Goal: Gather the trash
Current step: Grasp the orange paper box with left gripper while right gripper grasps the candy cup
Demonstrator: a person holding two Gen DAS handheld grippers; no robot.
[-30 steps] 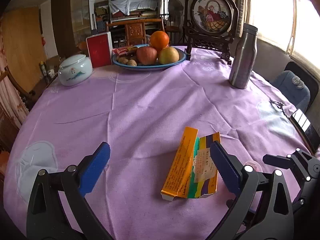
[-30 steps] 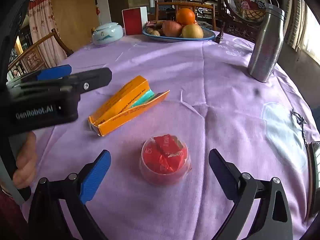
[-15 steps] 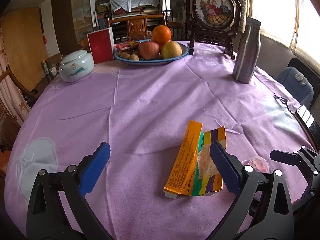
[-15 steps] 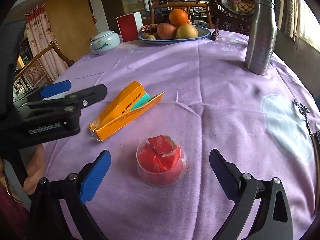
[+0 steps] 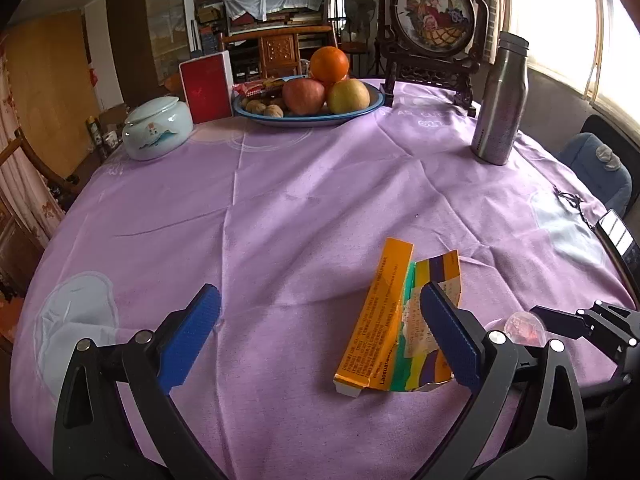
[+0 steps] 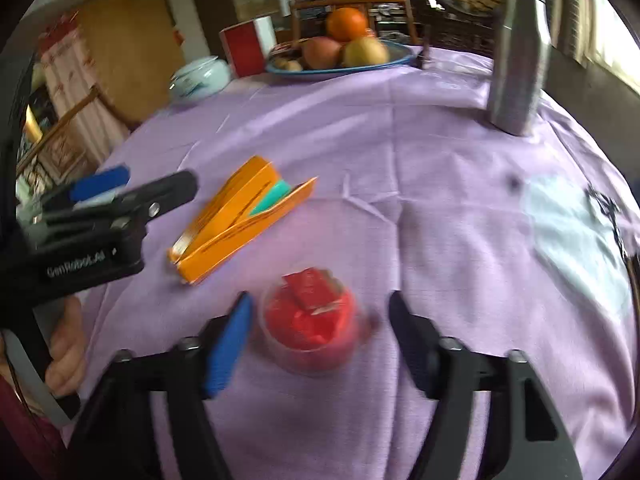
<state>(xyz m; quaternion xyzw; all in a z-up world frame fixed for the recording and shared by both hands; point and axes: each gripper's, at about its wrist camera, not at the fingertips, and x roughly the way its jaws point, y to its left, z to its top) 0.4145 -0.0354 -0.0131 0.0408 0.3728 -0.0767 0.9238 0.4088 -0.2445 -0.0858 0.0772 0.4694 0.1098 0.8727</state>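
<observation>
A clear plastic cup stuffed with red wrappers stands on the purple tablecloth. My right gripper straddles it, jaws closing, with a small gap left on each side of the cup. A torn, flattened orange carton lies on the cloth just left of the cup. My left gripper hangs open low over the cloth, its right fingertip over the carton's torn flap and nothing between its jaws. In the right wrist view, the left gripper shows beside the carton.
At the back are a blue fruit plate, a red box, a white lidded jar, a framed basket picture and a steel bottle. A phone and keys lie near the right edge. A hand grips the left tool.
The right gripper's jaws have narrowed from wide open to close around the cup, and it has rolled slightly. The left gripper has stayed put and open.
</observation>
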